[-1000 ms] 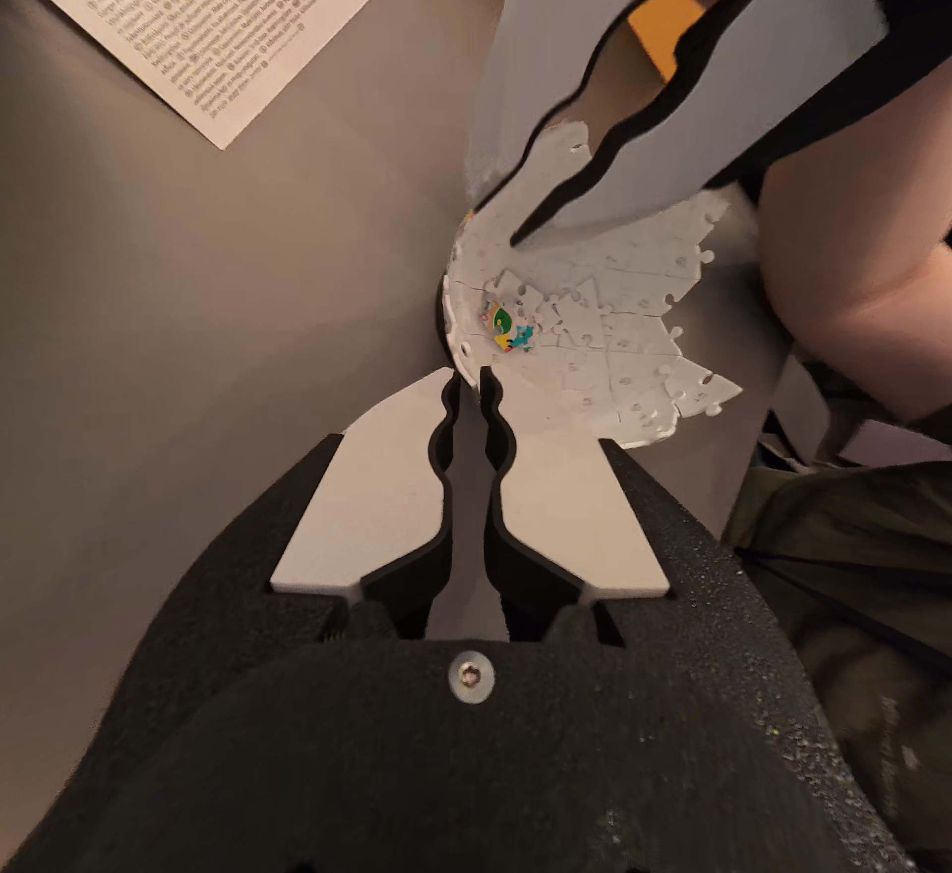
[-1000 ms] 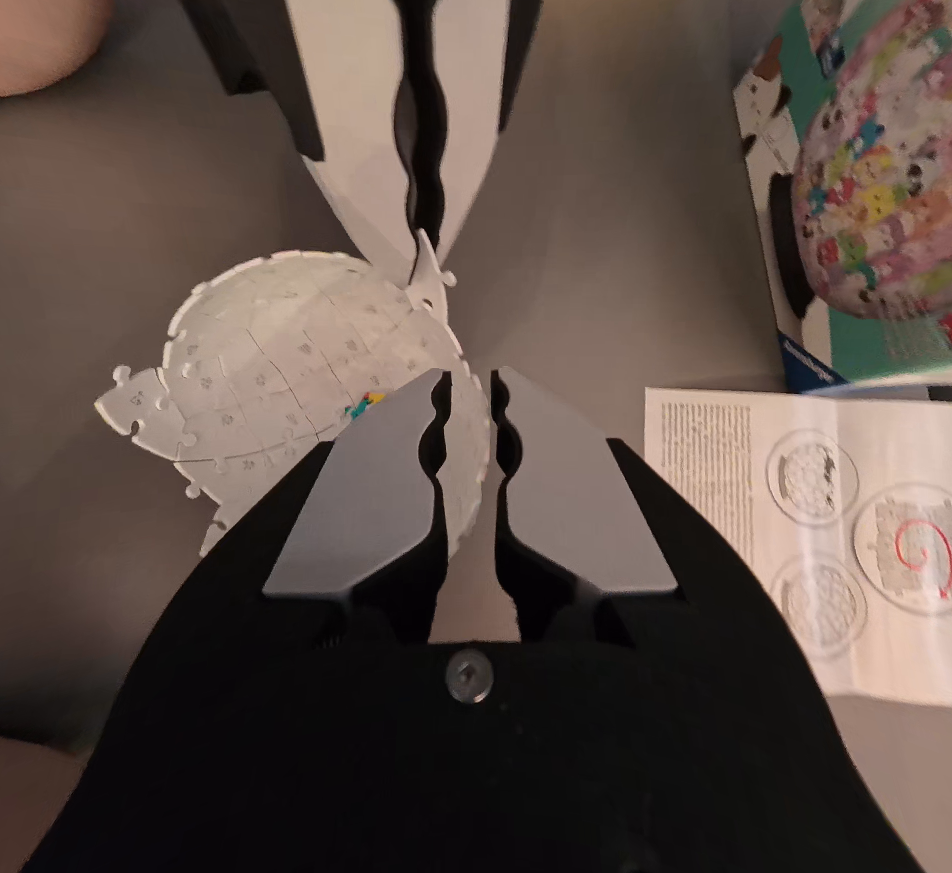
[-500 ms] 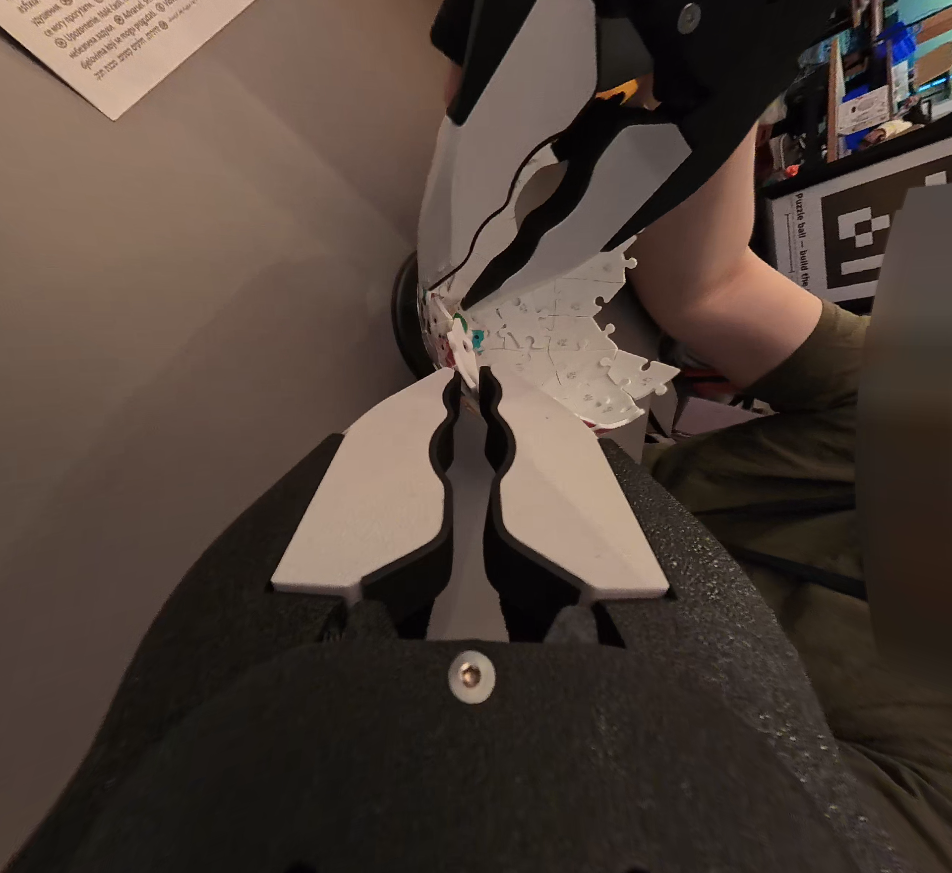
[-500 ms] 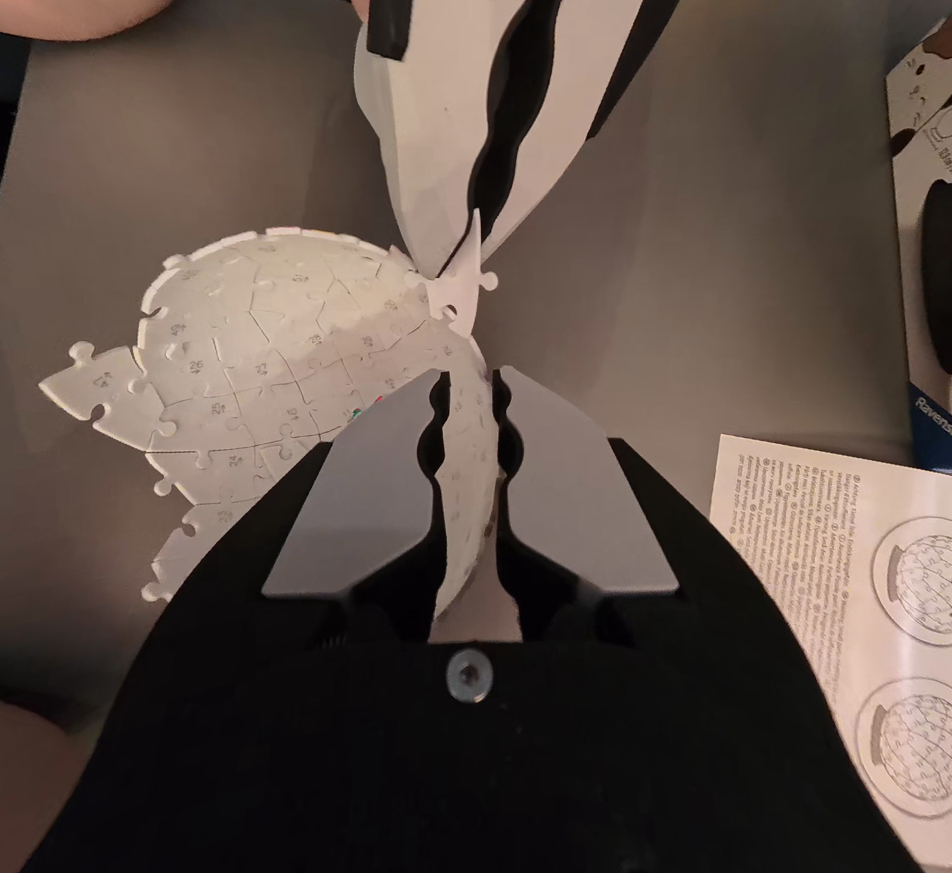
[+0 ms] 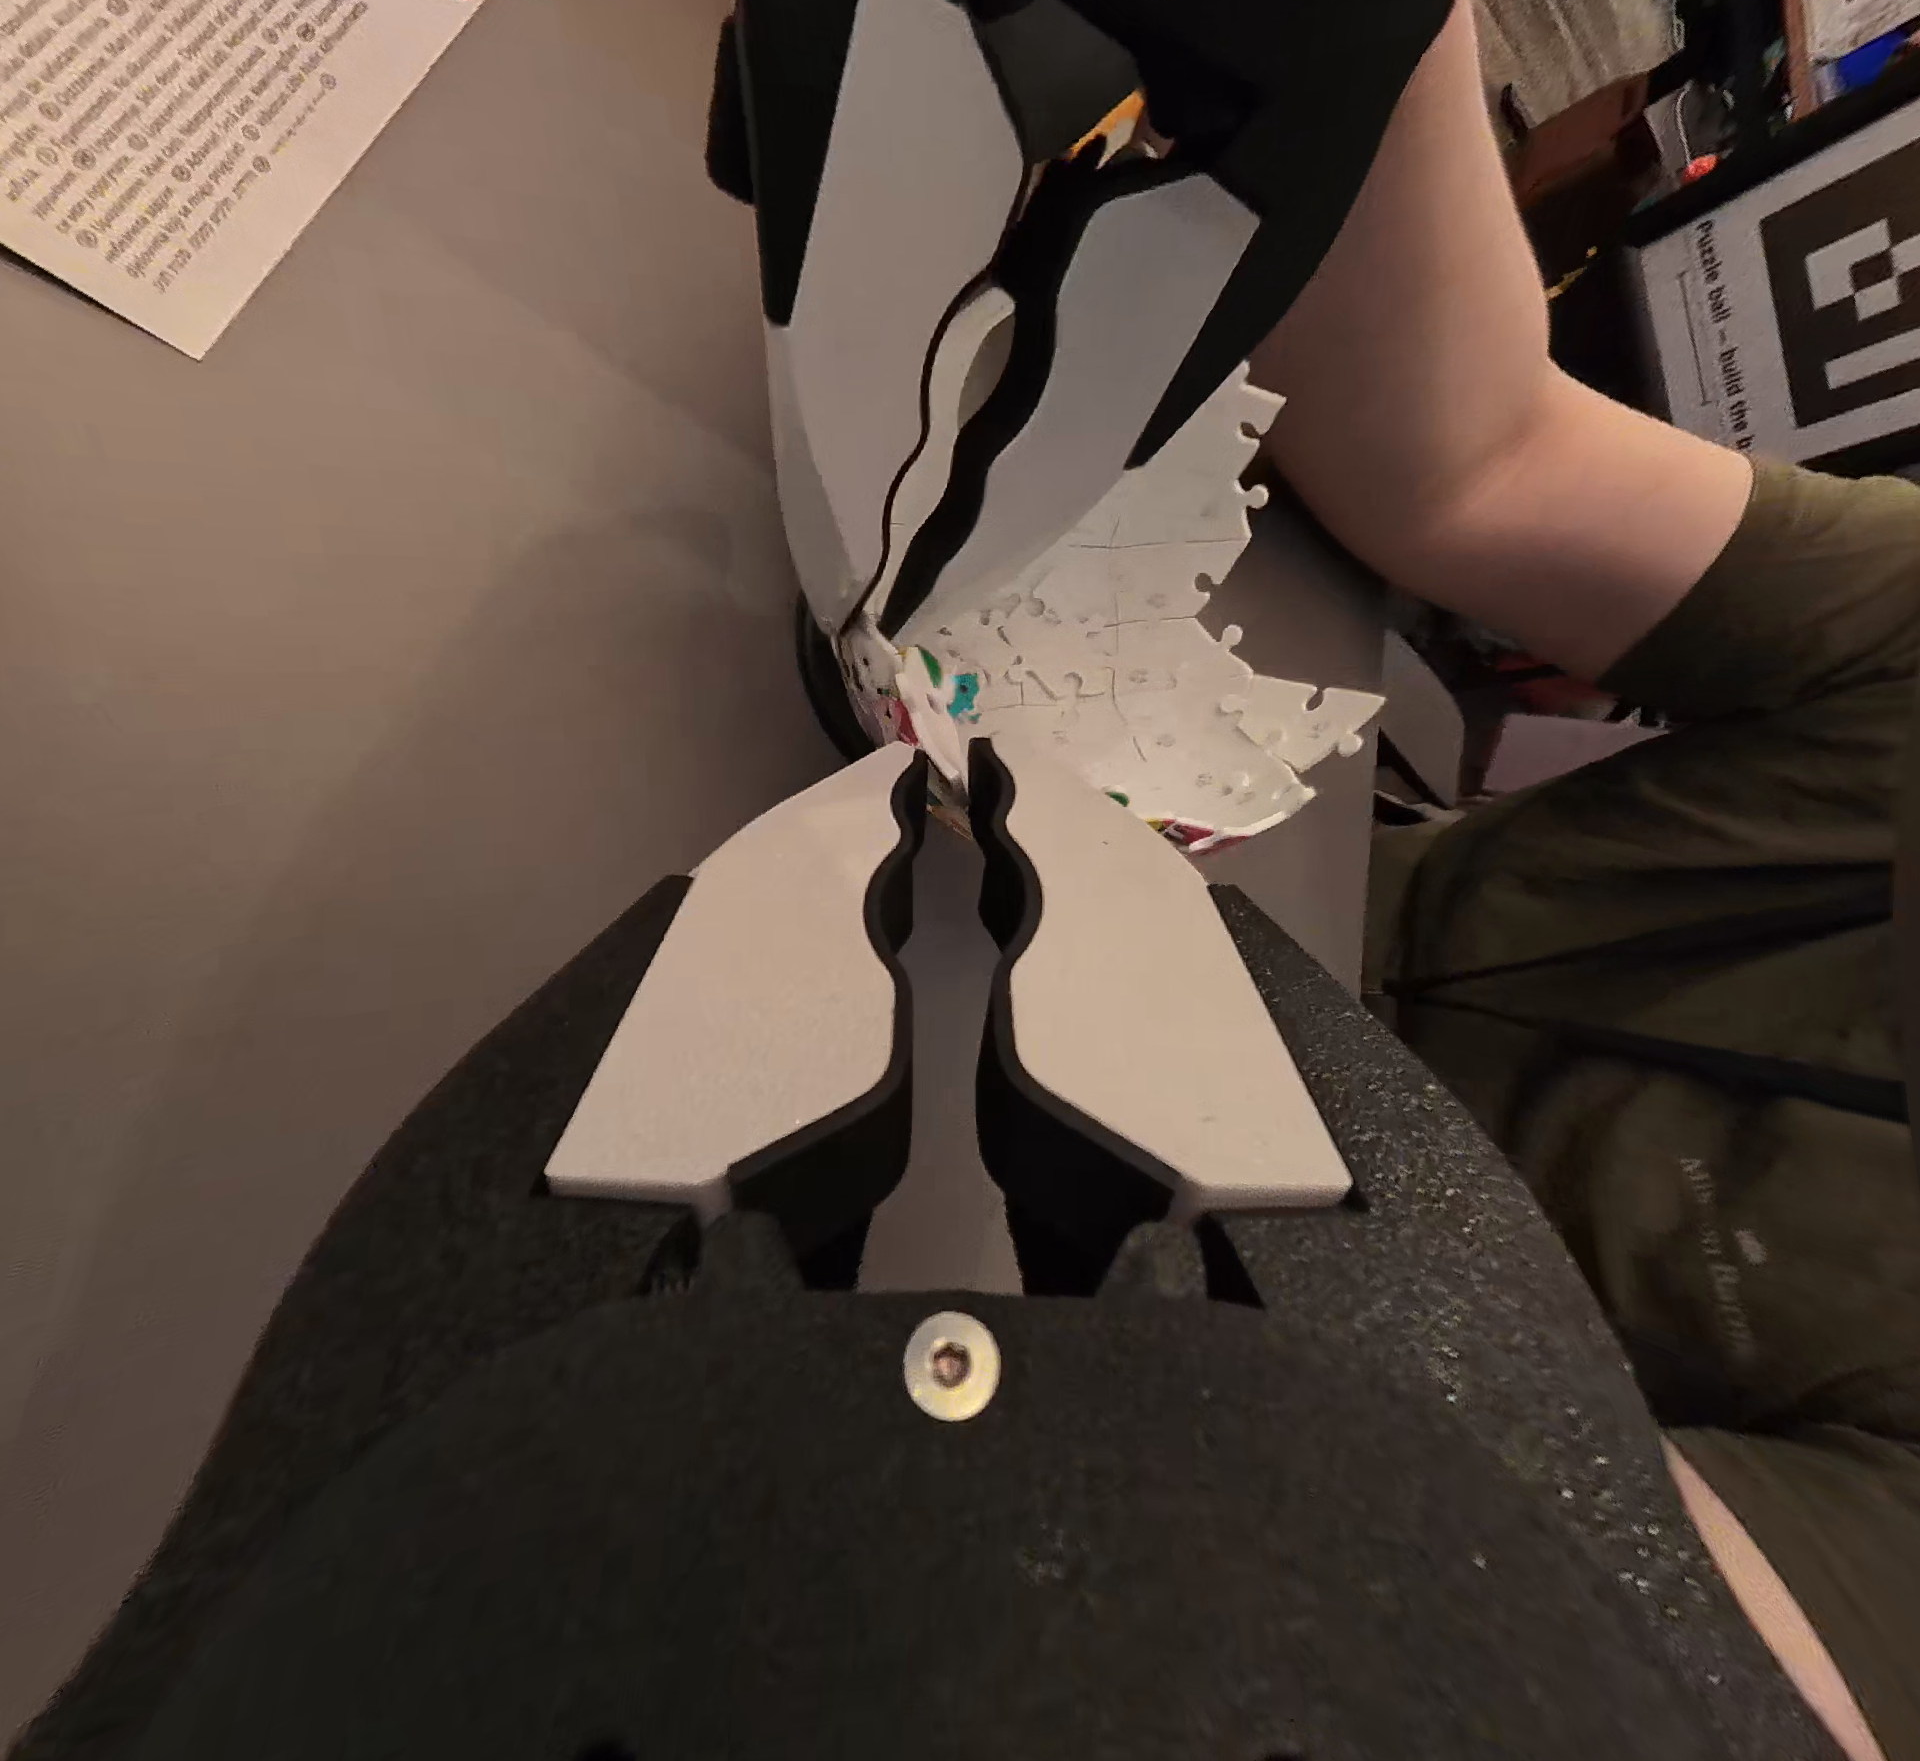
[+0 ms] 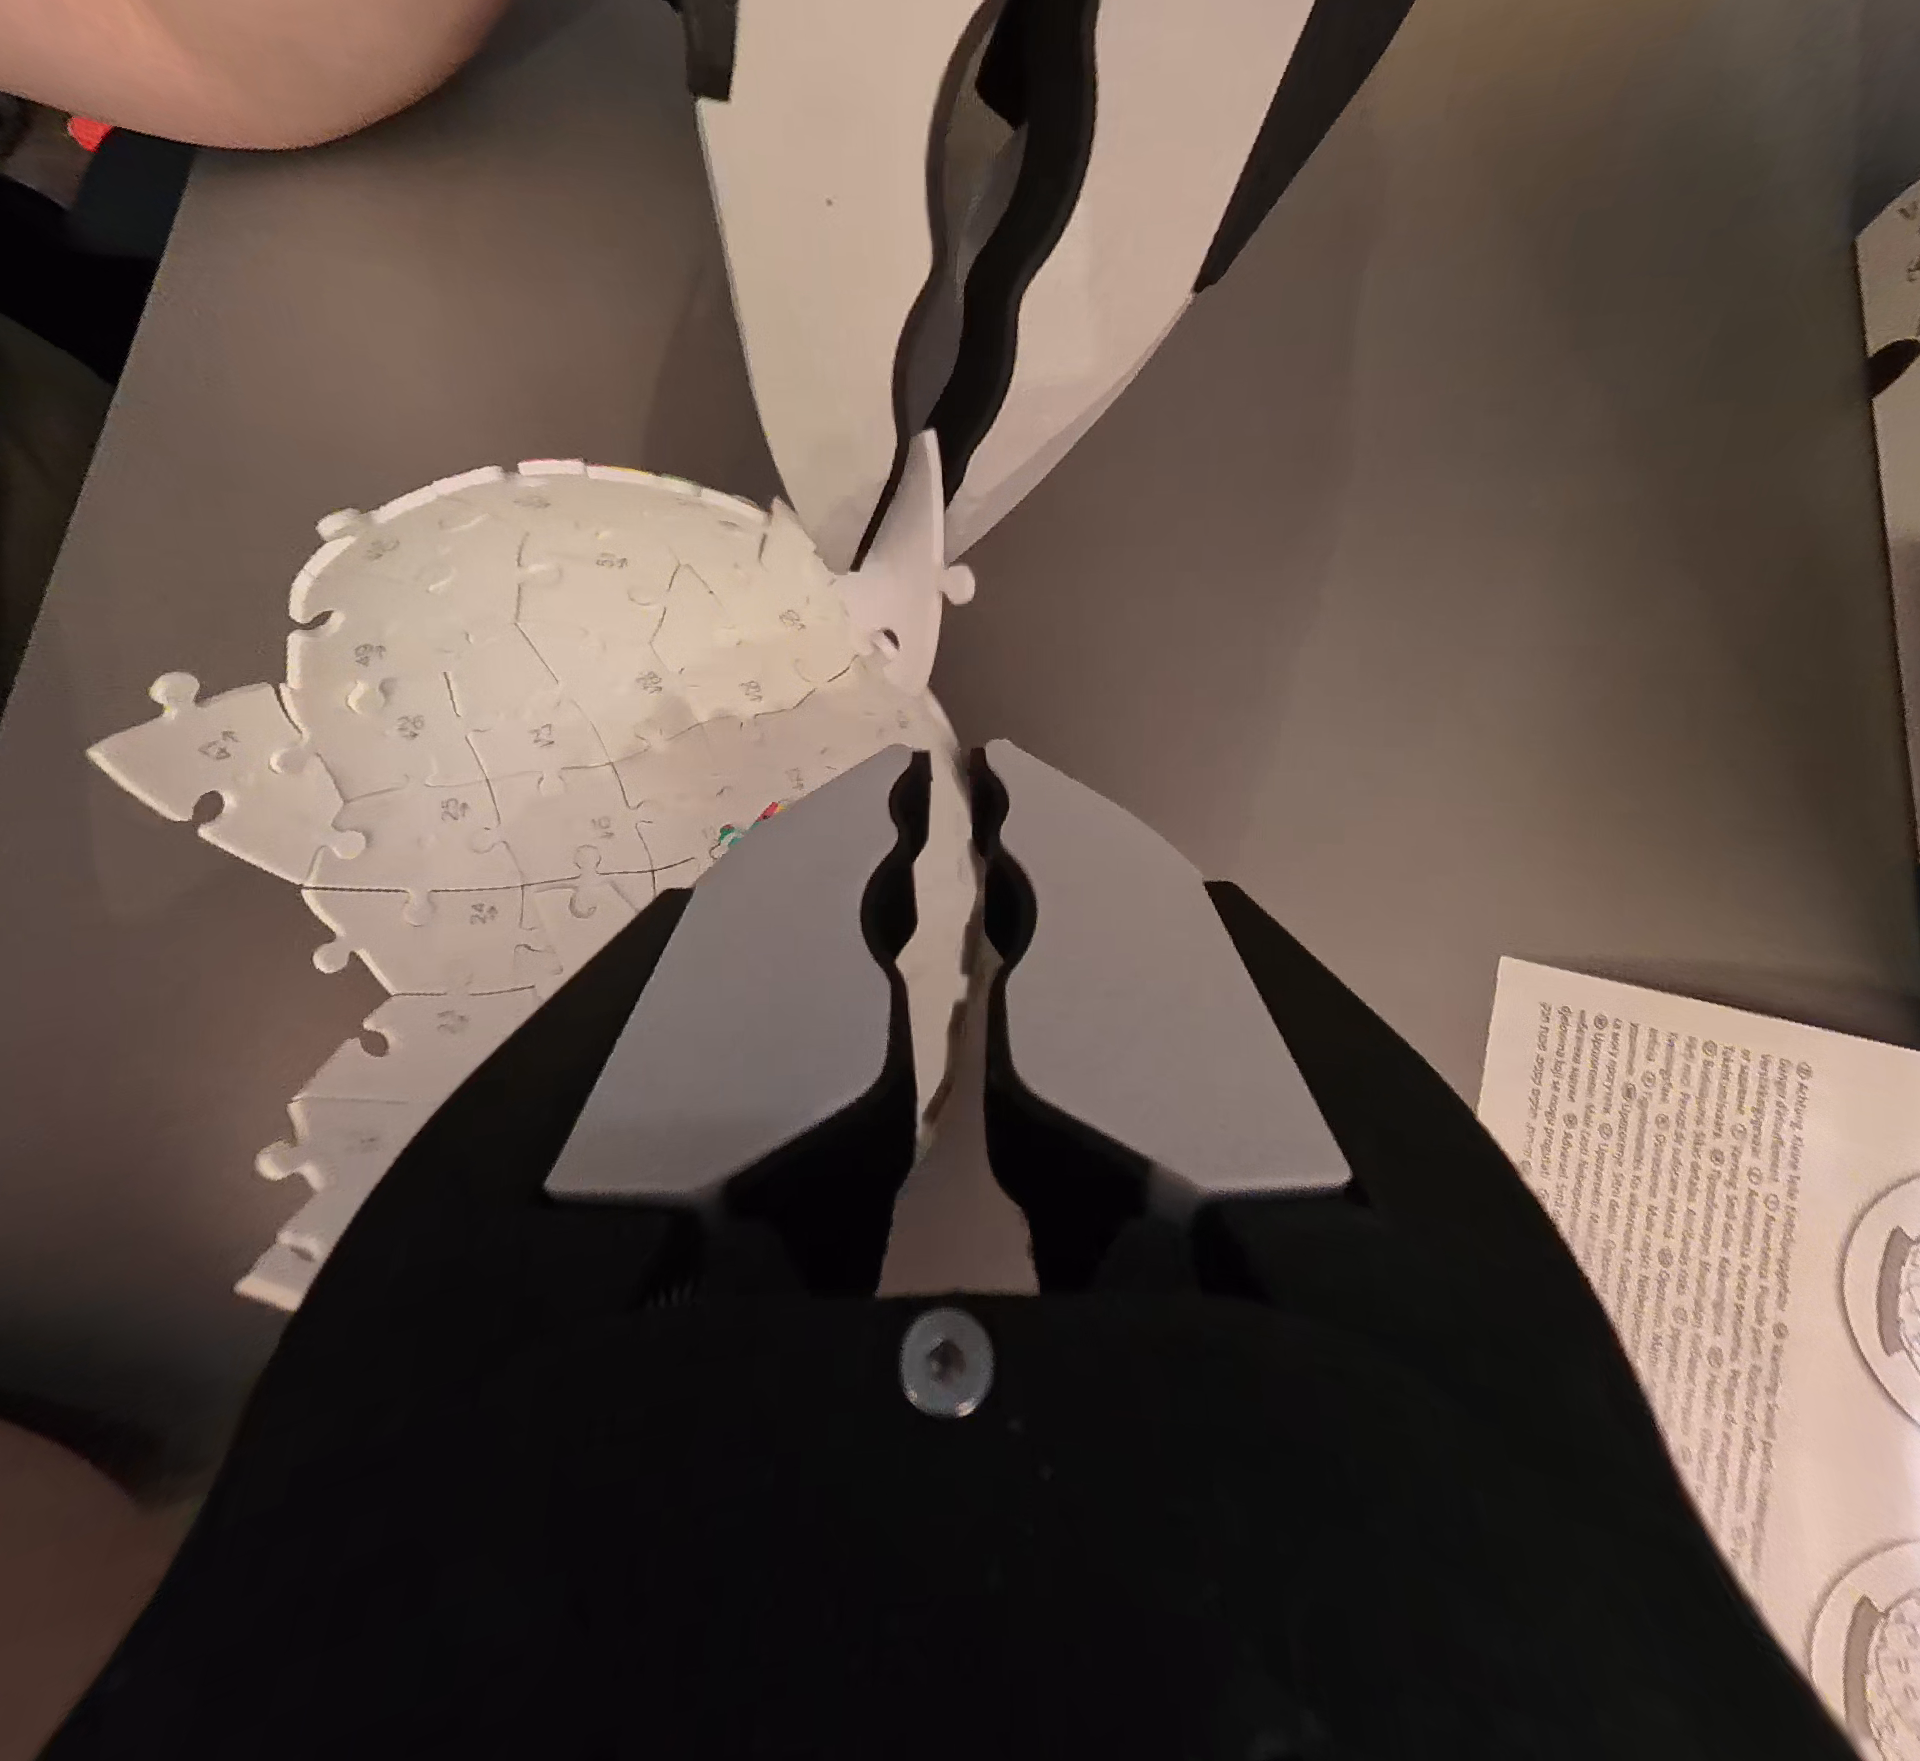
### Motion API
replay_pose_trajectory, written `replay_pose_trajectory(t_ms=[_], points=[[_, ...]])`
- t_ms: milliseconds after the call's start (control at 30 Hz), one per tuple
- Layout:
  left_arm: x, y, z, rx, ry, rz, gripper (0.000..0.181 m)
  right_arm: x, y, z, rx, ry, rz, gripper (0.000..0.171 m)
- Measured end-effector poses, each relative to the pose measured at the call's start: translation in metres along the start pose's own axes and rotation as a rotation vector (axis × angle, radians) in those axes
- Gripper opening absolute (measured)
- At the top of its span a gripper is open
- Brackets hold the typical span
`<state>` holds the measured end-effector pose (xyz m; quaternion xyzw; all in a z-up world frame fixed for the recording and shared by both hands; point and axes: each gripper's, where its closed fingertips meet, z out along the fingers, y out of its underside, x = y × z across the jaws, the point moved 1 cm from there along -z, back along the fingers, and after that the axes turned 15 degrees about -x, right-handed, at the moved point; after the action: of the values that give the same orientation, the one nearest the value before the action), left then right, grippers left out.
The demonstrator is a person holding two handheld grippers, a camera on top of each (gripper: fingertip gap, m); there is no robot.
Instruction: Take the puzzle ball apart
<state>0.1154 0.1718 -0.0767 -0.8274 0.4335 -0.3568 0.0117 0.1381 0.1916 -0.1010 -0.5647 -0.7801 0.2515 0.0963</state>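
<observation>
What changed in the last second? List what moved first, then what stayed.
The right tool moved in and closed on the rim of the puzzle shell, which its jaws were not gripping a second ago. The left tool has levered the white piece up and outward from the rim. Unchanged: the left tool stays shut on that piece, and the leaflet stays on the table.

Left gripper (image 5: 945,761) pinches edge piece of puzzle ball (image 5: 1122,672). Right gripper (image 5: 873,615) clamps ball rim from above. Leaflet (image 5: 229,49) lies well left of ball on grey table (image 5: 364,672).
</observation>
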Motion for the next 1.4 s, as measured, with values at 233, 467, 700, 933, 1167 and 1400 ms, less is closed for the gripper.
replay_pose_trajectory(t_ms=[233, 467, 700, 933, 1167, 1400], points=[[0.001, -0.006, 0.001, 0.035, 0.100, -0.106, 0.006, -0.004, 0.000, 0.011, -0.024, -0.047, 0.000, 0.010], [0.005, -0.008, -0.005, 0.059, 0.115, -0.129, 0.005, -0.006, -0.005, 0.003, 0.032, -0.052, -0.014, 0.006], [0.007, -0.004, -0.003, 0.039, 0.186, -0.181, 0.005, -0.011, -0.005, 0.007, -0.029, -0.032, -0.050, 0.006], [0.014, -0.001, -0.002, 0.029, 0.272, -0.159, 0.005, -0.017, -0.007, 0.003, -0.045, 0.023, -0.138, 0.006], [0.022, 0.002, -0.005, 0.030, 0.368, -0.125, 0.006, -0.021, -0.013, 0.002, 0.005, 0.065, -0.246, 0.006], [0.027, 0.002, -0.006, 0.051, 0.483, -0.105, 0.007, -0.022, -0.016, -0.002, 0.025, 0.105, -0.293, 0.005]])
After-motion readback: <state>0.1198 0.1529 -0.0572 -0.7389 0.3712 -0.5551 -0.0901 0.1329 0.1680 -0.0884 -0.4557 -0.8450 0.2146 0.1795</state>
